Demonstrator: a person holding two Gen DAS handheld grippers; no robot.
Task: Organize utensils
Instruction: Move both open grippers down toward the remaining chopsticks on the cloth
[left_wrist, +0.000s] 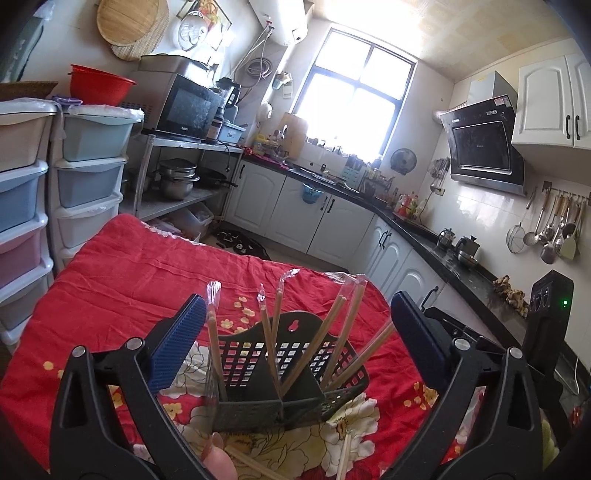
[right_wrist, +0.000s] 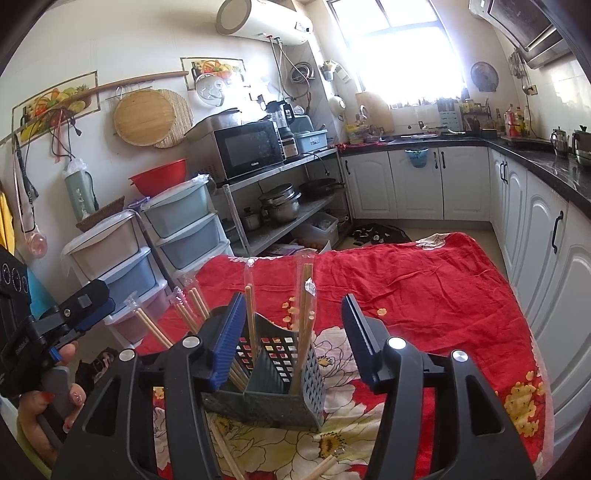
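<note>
A home kitchen is showing itself: a microwave (right_wrist: 248, 149) is sitting on a shelf, ladles (left_wrist: 550, 229) are hanging beside a range hood (left_wrist: 484, 142), white cabinets (right_wrist: 417, 182) are lining the walls.

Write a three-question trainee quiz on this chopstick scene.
1. True or false: the left claw is clamped on a chopstick.
2. What colour is the cloth under the utensil holder? A blue, B red, C green.
3. Fill in: besides the wrapped chopsticks standing in the holder, loose ones lie on the ____.

Key: 1 false, its jaws stand wide apart and press on nothing. 2 B. 3 cloth.
</note>
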